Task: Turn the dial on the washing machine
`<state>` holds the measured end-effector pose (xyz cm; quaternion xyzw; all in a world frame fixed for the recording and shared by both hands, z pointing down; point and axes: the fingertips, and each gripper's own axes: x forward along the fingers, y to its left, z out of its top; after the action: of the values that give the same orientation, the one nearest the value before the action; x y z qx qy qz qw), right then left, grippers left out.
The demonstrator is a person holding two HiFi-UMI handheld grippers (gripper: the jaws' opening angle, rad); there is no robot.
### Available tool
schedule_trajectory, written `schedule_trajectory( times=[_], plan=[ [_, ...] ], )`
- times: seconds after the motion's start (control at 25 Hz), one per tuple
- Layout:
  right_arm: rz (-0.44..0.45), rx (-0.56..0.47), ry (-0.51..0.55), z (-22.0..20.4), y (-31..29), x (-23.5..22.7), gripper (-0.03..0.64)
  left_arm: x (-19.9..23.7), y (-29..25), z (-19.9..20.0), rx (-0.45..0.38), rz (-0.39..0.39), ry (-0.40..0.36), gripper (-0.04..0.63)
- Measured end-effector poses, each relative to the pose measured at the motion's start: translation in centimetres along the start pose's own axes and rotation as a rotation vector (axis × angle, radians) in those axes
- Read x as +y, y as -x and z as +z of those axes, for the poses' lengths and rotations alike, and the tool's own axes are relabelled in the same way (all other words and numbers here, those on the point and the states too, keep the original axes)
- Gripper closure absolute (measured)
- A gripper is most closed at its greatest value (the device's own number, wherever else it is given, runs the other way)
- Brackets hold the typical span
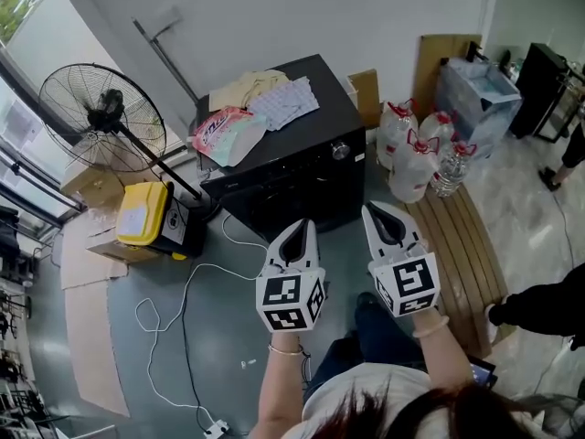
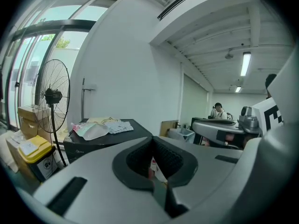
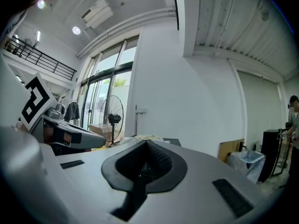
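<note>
Two handheld grippers are raised side by side at the person's front. The left gripper (image 1: 298,236) has its jaws pressed together with nothing between them, and the right gripper (image 1: 384,218) is likewise closed and empty. Both point ahead toward a black washing machine (image 1: 292,167) that stands on the floor against a white wall, near the grippers but not touching them. The dial (image 1: 340,150) is a small, round, silvery knob on the machine's front panel, toward its right end, closer to the right gripper. It looks rigid and smooth, so it is probably a little slippery. It is fixed to the machine, so it should only rotate, likely with some resistance, while the heavy machine stays put. The best hold is probably across its rim, one jaw on each side, squeezed firmly, after the jaws are opened. Folded cloths (image 1: 274,94) and a pink packet (image 1: 224,133) lie on the machine's top, well clear of the dial.
</note>
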<state>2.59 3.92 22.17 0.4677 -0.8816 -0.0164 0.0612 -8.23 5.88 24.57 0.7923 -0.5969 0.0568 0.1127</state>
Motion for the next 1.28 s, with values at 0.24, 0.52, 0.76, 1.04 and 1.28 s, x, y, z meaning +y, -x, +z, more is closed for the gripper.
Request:
schedule_trajectory(
  times=[0.24, 0.52, 0.76, 1.04, 1.28],
  plan=[
    [-0.004, 0.003, 0.02, -0.4, -3.2, -2.8, 0.597, 1.1, -3.9, 0.3, 0.018, 0.029, 0.008, 0.578],
    [0.037, 0.017, 0.117, -1.3, -7.0, -5.2, 0.597, 2.5, -8.7, 0.2, 0.023, 0.094, 0.03, 0.578],
    [0.079, 0.026, 0.136, -2.5, -10.0, -6.9, 0.597, 3.8, -11.7, -0.8, 0.039, 0.151, 0.047, 0.578],
    [0.09, 0.031, 0.111, -4.3, -12.8, -8.2, 0.597, 5.7, -13.7, -1.8, 0.045, 0.195, 0.065, 0.578],
    [0.079, 0.055, 0.105, -6.4, -15.1, -8.5, 0.597, 7.2, -15.8, -2.4, 0.039, 0.181, 0.051, 0.578]
  ],
)
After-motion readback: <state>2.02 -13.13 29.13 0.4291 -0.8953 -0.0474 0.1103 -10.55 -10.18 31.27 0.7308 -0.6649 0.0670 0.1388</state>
